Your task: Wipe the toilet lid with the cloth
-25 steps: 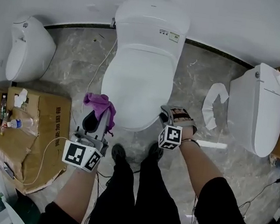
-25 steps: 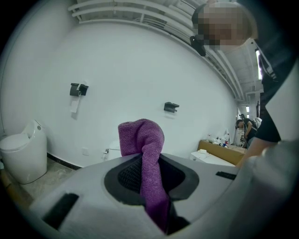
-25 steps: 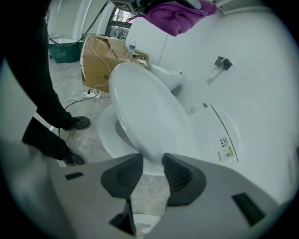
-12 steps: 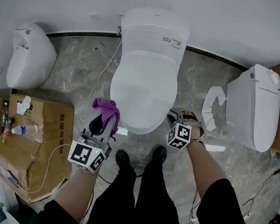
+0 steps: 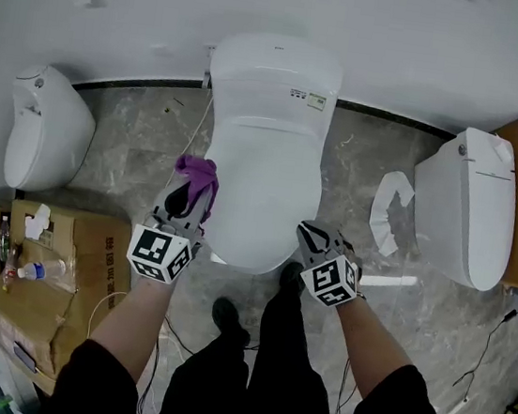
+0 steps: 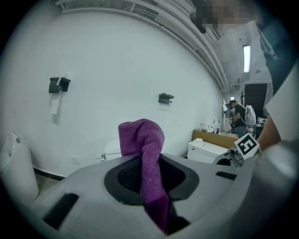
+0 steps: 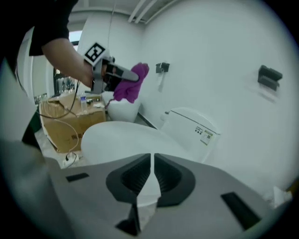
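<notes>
The left gripper (image 5: pixel 187 203) has its jaws clamped on the cloth (image 5: pixel 198 173), with a tuft left free for wiping, beside the left edge of the lid (image 5: pixel 263 188). The right gripper (image 5: pixel 317 239), jaws together and empty, hangs near the lid's front.

Cloth (image 5: pixel 197 176) by toilet lid (image 5: pixel 265 197) L edge; box (image 5: pixel 77 258) further L.
</notes>
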`<state>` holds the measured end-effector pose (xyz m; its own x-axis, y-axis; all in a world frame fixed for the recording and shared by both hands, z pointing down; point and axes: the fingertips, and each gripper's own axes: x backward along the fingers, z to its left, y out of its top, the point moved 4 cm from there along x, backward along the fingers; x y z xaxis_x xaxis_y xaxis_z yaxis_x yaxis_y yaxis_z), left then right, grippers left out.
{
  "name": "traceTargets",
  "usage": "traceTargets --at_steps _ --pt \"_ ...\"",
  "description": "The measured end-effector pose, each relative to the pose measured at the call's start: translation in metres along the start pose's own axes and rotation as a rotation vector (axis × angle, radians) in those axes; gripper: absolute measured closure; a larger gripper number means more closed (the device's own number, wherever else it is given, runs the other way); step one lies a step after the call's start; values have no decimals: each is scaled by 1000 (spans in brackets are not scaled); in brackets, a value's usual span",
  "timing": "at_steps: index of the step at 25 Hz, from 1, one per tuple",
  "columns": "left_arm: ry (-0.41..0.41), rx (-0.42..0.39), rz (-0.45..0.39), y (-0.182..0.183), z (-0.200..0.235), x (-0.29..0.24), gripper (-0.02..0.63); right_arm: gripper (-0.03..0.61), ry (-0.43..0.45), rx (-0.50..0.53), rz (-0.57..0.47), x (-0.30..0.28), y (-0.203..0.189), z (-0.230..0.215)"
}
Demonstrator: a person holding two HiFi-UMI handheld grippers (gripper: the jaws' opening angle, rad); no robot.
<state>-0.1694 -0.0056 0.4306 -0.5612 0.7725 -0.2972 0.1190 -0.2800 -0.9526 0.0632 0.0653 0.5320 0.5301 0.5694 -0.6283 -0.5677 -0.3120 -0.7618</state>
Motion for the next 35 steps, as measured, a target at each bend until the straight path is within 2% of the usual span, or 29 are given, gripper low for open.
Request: traceTargets --at_steps 7,12,15,18,27,31,35 --pt "51 12 136 -48 56 -99 548 541 113 -188 -138 -32 -20 -10" --pt "25 -63 294 -83 78 -149 548 543 210 -231 -162 -47 -31 -18" --pt "15 -120 385 -104 90 -168 548 545 263 -201 -152 -53 -37 -15" --pt "19 -156 437 -119 101 -181 548 548 286 -165 -155 -57 -42 -8" --pt "47 -262 591 -157 127 -211 548 548 318 -172 -189 -60 -50 1" --pt "17 -301 659 -168 125 -235 548 548 326 -157 -194 -61 -50 1" --pt "-52 -347 691 -175 96 -257 548 548 338 -162 -189 -63 -51 3"
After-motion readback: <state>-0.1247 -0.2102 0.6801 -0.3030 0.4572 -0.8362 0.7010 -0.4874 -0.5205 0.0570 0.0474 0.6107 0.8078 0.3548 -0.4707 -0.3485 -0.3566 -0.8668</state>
